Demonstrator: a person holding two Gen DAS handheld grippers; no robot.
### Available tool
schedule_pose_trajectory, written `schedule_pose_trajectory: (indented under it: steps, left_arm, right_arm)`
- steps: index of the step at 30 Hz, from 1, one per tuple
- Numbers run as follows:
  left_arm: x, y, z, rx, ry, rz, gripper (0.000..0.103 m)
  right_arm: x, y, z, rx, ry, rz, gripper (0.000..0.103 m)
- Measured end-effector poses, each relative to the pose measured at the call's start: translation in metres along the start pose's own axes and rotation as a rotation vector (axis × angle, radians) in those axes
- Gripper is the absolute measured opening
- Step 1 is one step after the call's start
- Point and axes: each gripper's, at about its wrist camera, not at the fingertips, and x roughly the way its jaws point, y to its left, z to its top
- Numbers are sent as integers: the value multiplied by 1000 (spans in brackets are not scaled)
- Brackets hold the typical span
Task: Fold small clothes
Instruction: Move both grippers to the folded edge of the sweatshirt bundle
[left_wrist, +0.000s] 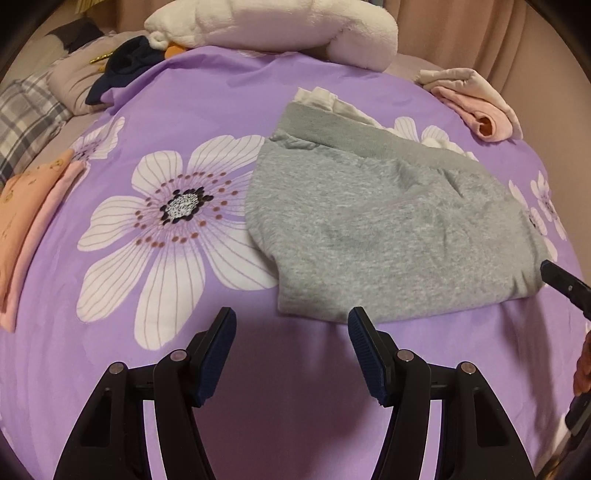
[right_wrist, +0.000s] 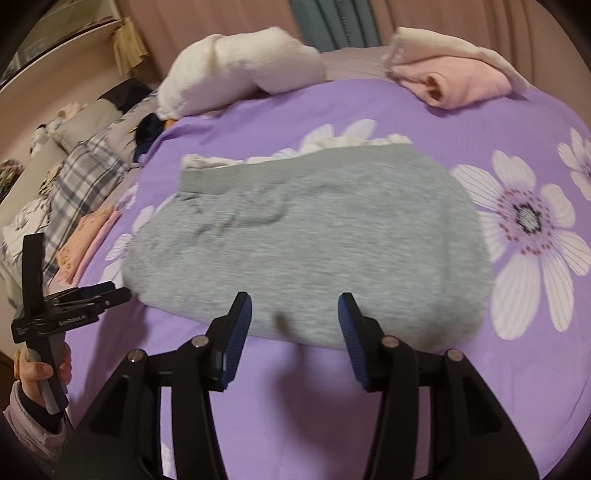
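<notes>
A grey knit garment (left_wrist: 388, 225) with a ribbed band and a white frill at its far edge lies folded flat on the purple flowered bedsheet (left_wrist: 184, 110); it also shows in the right wrist view (right_wrist: 314, 243). My left gripper (left_wrist: 291, 317) is open and empty, just short of the garment's near left corner. It shows from the side at the left of the right wrist view (right_wrist: 110, 293). My right gripper (right_wrist: 295, 306) is open and empty over the garment's near edge. One of its fingers (left_wrist: 561, 282) shows at the garment's right corner in the left wrist view.
A folded orange and pink stack (left_wrist: 22, 229) lies at the left edge of the sheet. A rolled pink garment (left_wrist: 480, 107) lies at the far right. A white plush toy (left_wrist: 266, 26), a dark garment (left_wrist: 125, 66) and plaid bedding (left_wrist: 26, 110) lie at the back.
</notes>
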Motion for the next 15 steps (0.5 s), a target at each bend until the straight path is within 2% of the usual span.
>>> schedule_pose_trajectory:
  steps: [2,5,9,11,15]
  left_arm:
    - [-2,2,-1,-13,5,-8,63]
    - [-4,5,-1,-29,13,-22,70]
    - [-5,9,-1,-52,18,-45,70]
    - [-2,14,-1,-86,37,-91,71]
    - [9,33,-1,-217,91,-253,77]
  right_arm:
    - [0,8,2,-7,-2,13,51]
    - [-1,15,4,-11,-6,33,59]
    - [-4,22,6,-11,-13,51,64]
    - [-3,24,6,-11,-11,54,66]
    - [2,30,7,-19,2,73,70]
